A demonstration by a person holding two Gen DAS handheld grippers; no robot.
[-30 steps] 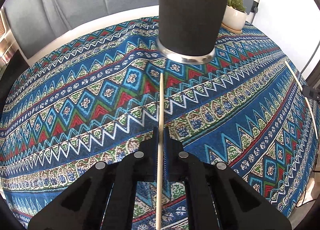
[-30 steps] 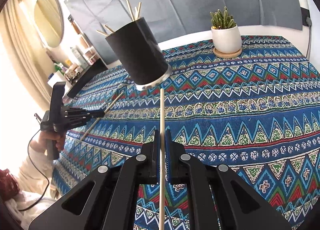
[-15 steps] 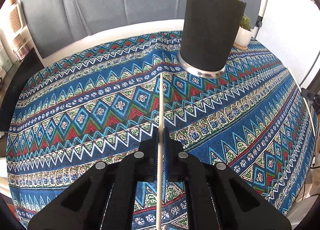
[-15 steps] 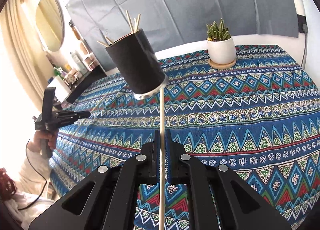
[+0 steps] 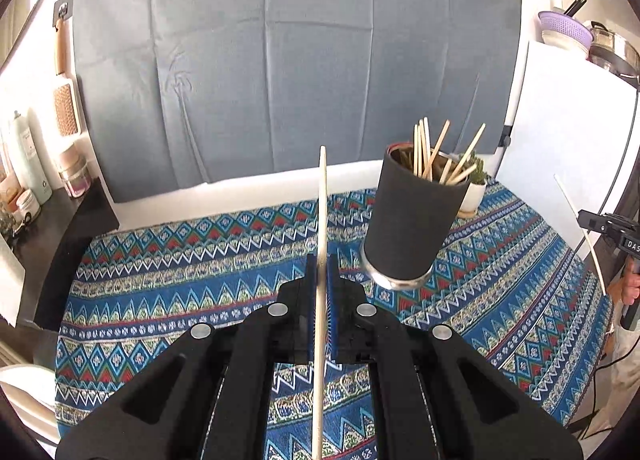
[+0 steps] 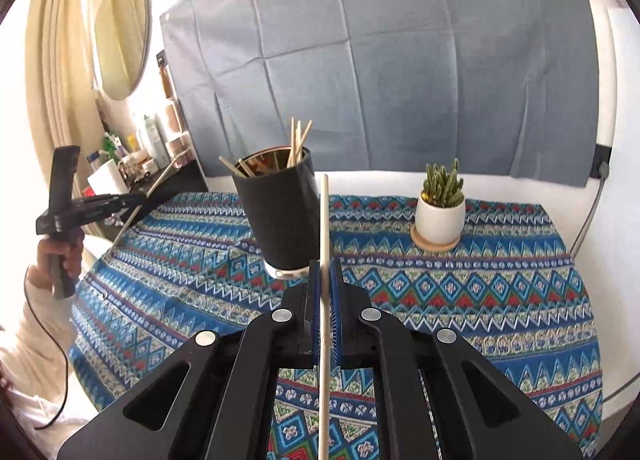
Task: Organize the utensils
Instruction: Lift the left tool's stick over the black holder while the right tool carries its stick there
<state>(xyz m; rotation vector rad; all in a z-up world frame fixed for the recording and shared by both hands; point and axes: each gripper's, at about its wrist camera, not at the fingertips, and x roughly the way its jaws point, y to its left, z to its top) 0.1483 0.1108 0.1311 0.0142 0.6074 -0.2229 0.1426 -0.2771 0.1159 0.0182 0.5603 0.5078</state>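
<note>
Now each gripper's fingers (image 5: 334,320) (image 6: 335,312) pinch a chopstick (image 5: 321,260) (image 6: 324,260) running forward between them.

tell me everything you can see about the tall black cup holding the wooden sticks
The tall black cylindrical cup stands upright on the blue patterned tablecloth, left of the small white potted cactus. Its wall looks matte and dark, like a sleeve, with a shiny metal band around the base and a reflective metallic inside. Its open top holds several thin wooden sticks that lean on the rim and fan out in different directions. Neither gripper touches it.
</note>
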